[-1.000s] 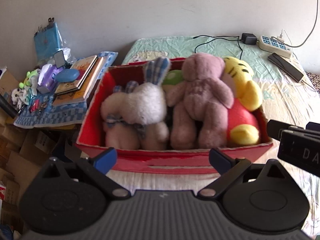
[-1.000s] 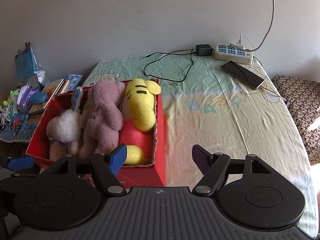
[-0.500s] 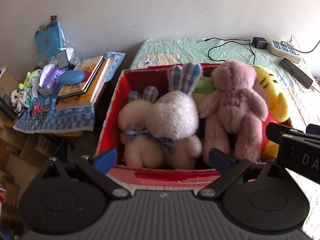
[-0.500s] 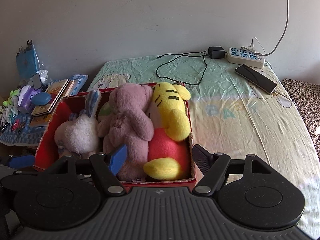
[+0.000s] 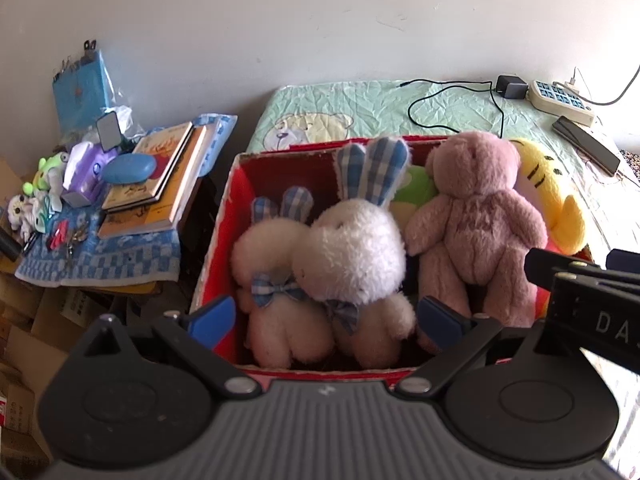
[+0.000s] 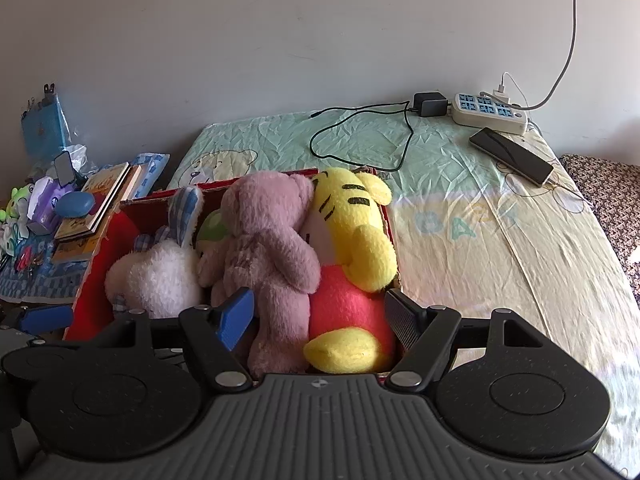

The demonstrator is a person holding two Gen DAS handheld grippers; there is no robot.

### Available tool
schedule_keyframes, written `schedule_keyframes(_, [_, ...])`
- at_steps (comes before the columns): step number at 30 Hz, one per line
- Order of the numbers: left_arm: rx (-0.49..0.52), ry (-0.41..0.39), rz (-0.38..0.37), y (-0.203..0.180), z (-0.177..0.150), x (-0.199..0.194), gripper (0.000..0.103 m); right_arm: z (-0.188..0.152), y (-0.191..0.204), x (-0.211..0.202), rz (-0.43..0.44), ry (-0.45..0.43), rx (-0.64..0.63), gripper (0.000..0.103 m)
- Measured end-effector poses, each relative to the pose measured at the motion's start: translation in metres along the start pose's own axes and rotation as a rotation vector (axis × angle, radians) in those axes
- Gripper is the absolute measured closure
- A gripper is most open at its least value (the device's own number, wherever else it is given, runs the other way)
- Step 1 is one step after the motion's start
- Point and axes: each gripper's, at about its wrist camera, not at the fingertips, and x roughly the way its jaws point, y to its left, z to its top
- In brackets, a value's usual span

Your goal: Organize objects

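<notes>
A red box [image 5: 224, 216] packed with soft toys, two white rabbits [image 5: 352, 264], a pink bear [image 5: 476, 216] and a yellow tiger [image 6: 352, 232], sits at the near left edge of a bed [image 6: 460, 208] with a pale green bear-print sheet against a plain wall. A power strip [image 6: 488, 114], charger cable [image 6: 360, 132] and phone [image 6: 512, 156] lie at the far right, and books [image 5: 156, 176] crowd a side table to the left. The left gripper [image 5: 324, 318] and right gripper [image 6: 320, 316] hover wide open over the box's near side, holding nothing.
</notes>
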Motion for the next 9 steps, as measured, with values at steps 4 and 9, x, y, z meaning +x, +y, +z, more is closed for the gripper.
schedule_keyframes(4, [0.005, 0.001, 0.0, 0.0006, 0.001, 0.0021, 0.005, 0.0005, 0.0003, 0.0015, -0.006, 0.003, 0.003, 0.028])
schedule_keyframes(9, [0.004, 0.015, 0.0, 0.0024, 0.0021, 0.0065, 0.005, 0.0003, 0.0011, 0.0032, -0.012, 0.006, 0.008, 0.028])
